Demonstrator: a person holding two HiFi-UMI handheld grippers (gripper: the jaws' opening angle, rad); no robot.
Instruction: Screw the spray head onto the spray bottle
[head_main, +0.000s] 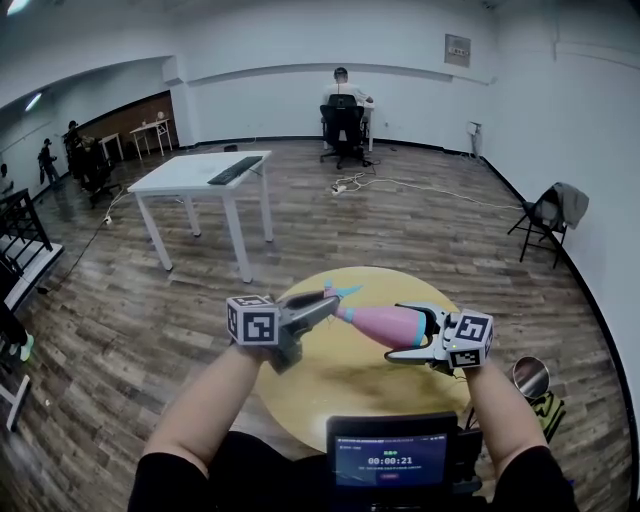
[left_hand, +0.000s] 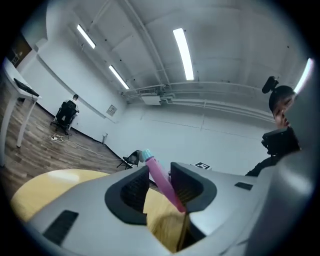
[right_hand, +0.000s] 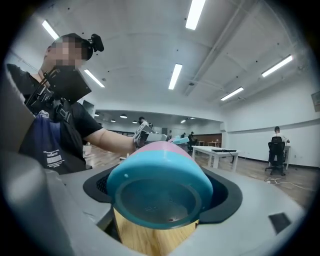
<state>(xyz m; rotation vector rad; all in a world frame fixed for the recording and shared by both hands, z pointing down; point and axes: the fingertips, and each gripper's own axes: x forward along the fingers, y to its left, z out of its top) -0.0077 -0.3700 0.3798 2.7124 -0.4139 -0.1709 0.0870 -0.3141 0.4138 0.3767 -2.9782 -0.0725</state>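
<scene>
Above the round yellow table (head_main: 335, 395) a pink spray bottle (head_main: 385, 325) lies level between both grippers. My right gripper (head_main: 412, 335) is shut on its body, and the teal base (right_hand: 160, 192) fills the right gripper view. The neck points left and meets the spray head (head_main: 340, 292), pink with a teal nozzle. My left gripper (head_main: 322, 306) is shut on that spray head; in the left gripper view its pink lever (left_hand: 162, 180) runs slantwise between the pads and leans on the right one. The joint between head and neck is hidden by the jaws.
A dark screen device (head_main: 390, 455) hangs at the person's chest. A white table (head_main: 195, 175) stands far left on the wood floor. A person sits on an office chair (head_main: 343, 125) at the back wall, and a folding chair (head_main: 548, 222) stands at the right wall.
</scene>
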